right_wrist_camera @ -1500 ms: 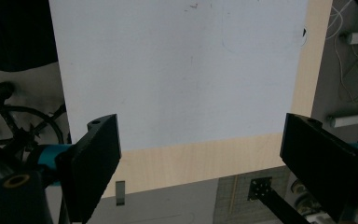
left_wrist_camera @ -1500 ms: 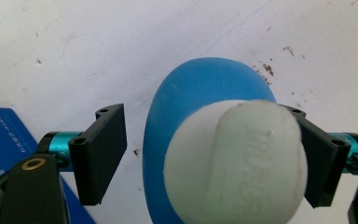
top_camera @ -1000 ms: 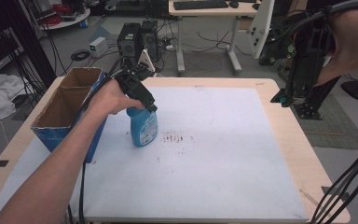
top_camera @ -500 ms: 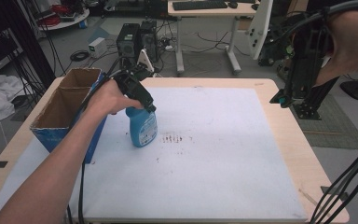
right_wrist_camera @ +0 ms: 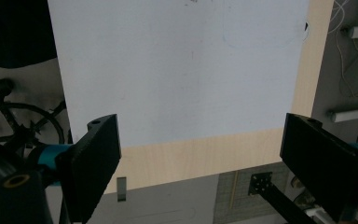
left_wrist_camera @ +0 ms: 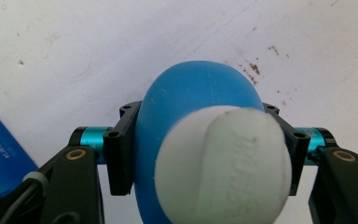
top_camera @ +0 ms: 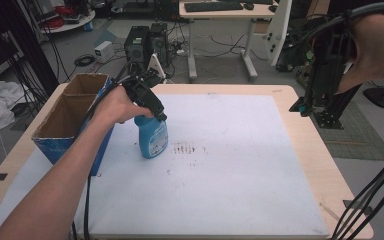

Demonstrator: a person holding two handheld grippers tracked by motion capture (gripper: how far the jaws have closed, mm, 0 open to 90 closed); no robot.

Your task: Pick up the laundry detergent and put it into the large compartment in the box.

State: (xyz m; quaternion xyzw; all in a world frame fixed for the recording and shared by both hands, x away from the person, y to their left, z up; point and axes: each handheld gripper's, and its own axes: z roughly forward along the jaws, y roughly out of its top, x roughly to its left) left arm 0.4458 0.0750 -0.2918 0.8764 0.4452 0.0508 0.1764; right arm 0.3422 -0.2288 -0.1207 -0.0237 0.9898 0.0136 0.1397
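The left tongs (top_camera: 152, 107) are clamped on the neck of a blue spray bottle (top_camera: 153, 137), which stands upright on the white mat (top_camera: 240, 165) of the worktop (top_camera: 310, 150) — the grasp is made, the work on the mat seemingly not. In the left gripper view the two black jaws press against either side of the bottle (left_wrist_camera: 186, 116) just below its white cap (left_wrist_camera: 223, 163), with no gap to be seen between jaw and plastic. A patch of brown specks (top_camera: 185, 149) lies on the mat just beside the bottle, on the side away from the hand (top_camera: 115, 105) that holds the left tongs; in these pictures the specks look dry and unwiped. A cardboard box (top_camera: 72, 117) stands close behind that hand, at the mat's edge.

The right tongs (top_camera: 312, 102) hang well apart from the bottle, raised over the worktop's far-side edge, jaws spread wide and holding nothing — the right gripper view looks down between them at bare mat (right_wrist_camera: 177, 65) and a strip of wood.

Judged from this, the bottle is secured and set near the stain; spraying, and any wiping, appear to be left. No cloth is to be seen on the worktop.
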